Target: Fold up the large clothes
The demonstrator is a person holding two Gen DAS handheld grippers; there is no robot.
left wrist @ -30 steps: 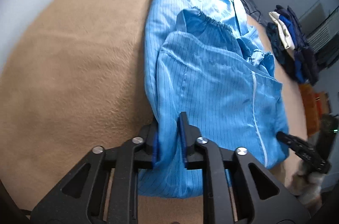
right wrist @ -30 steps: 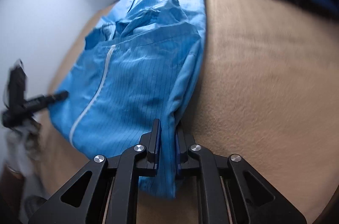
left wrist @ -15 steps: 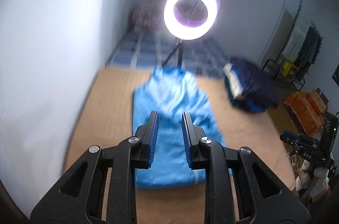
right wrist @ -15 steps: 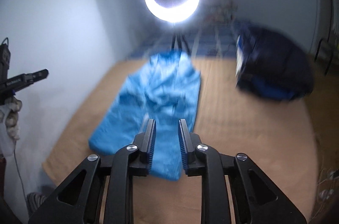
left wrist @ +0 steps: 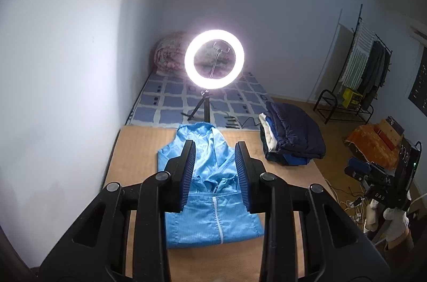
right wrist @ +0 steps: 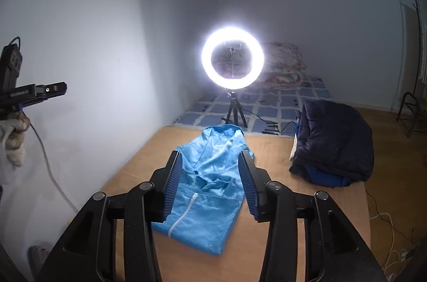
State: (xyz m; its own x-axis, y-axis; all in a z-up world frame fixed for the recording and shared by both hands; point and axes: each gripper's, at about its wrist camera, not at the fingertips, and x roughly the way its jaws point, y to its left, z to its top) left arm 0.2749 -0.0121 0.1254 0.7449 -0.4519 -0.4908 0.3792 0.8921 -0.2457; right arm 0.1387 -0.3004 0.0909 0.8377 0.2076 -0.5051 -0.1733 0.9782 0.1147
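**Hand-held grippers raised and empty above the folded blue garment**

The left hand-held gripper (left wrist: 214,176) hangs high above the desk (left wrist: 138,145), its blue-padded fingers (left wrist: 188,175) standing apart with nothing between them; its jaws have just been opening. The right hand-held gripper (right wrist: 210,184) is in the same posture, fingers spread and empty, and its jaws have likewise just been opening. Both point down at a slant toward the work surface.

The blue garment (left wrist: 213,218) lies on the tan desk well below both tools, touched by neither. It is folded into a rough rectangle, with a white zip (left wrist: 217,218) running down the near panel and the collar end toward the far edge of the desk. A gathered cuff shows in the middle of the bundle.

To the right of the garment, on the same desk, sits a pile of dark clothes (left wrist: 292,139), a navy padded jacket on top with white and blue layers under it. Beyond the far edge of the desk a lit ring light (left wrist: 214,59) stands on a small tripod on a blue-and-white checked mattress (left wrist: 165,101), with a rolled patterned blanket (left wrist: 168,53) against the wall.

In the right wrist view the left tool appears at the left edge, held by a gloved hand (right wrist: 13,133). A clothes rack (left wrist: 365,68) stands by the far right wall.
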